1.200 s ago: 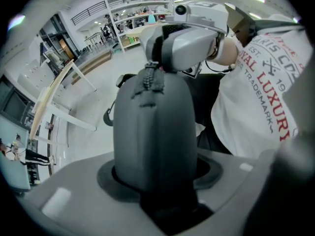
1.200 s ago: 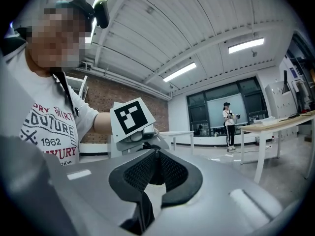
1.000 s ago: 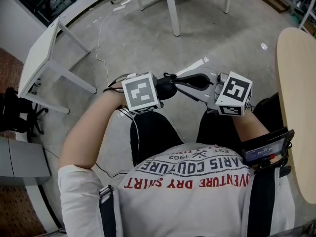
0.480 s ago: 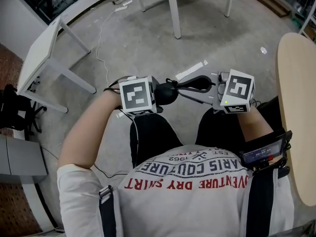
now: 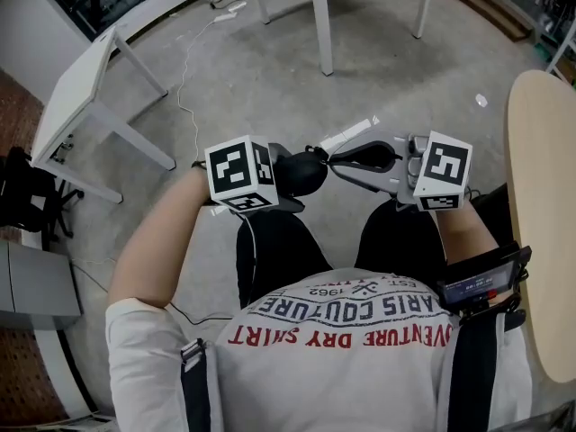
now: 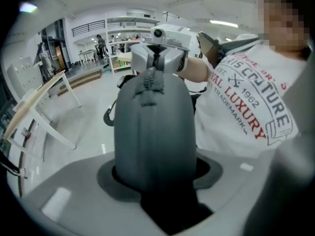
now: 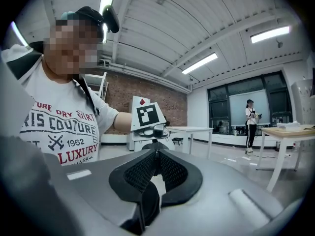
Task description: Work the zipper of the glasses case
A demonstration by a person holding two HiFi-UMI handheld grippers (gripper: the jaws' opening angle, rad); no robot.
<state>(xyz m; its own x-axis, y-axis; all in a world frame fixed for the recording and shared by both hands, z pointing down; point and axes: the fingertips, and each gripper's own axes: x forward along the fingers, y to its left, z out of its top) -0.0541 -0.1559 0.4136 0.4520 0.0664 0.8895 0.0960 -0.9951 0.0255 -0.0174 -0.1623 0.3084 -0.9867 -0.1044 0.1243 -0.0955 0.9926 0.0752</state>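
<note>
— While the left gripper [image 5: 286,180] hangs above the person's lap [image 5: 279,241], its jaws are clamped round the dark glasses case [image 5: 306,171], which is up in mid-air between the two grippers!

— And the right gripper [image 5: 335,158]?

— Level at the case's far end, jaws narrowed right down, tips pinching the zipper pull [image 6: 150,82].

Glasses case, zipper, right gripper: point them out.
glasses case [image 6: 152,136], left gripper view, shell's middle
zipper [image 6: 147,88], left gripper view, top end
right gripper [image 5: 329,159], head view, between its fingertips
</note>
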